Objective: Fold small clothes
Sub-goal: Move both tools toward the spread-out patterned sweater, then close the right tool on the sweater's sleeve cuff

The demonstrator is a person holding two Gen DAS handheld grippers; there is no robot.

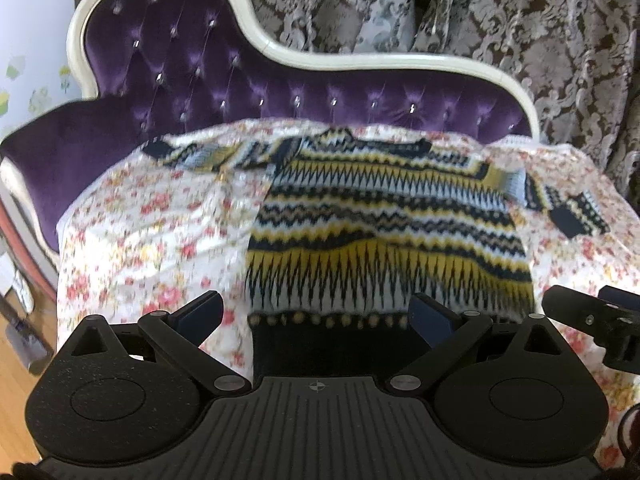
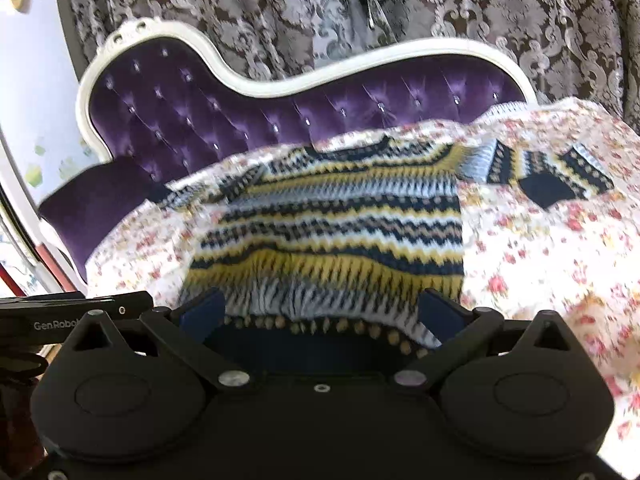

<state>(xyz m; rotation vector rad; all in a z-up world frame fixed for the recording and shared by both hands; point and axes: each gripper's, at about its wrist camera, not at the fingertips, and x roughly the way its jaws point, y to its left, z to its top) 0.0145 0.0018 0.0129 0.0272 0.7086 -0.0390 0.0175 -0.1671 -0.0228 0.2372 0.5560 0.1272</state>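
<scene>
The right hand-held gripper, fingers spread wide, hovers at the patterned sweater's dark hem.

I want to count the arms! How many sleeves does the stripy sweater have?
2. The left sleeve stretches out toward the purple sofa's arm; the right sleeve bends on the floral sheet.

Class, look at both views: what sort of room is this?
Probably a home sitting room or bedroom: a purple tufted sofa, damask curtains, and a patterned sweater laid flat on a floral sheet.
</scene>
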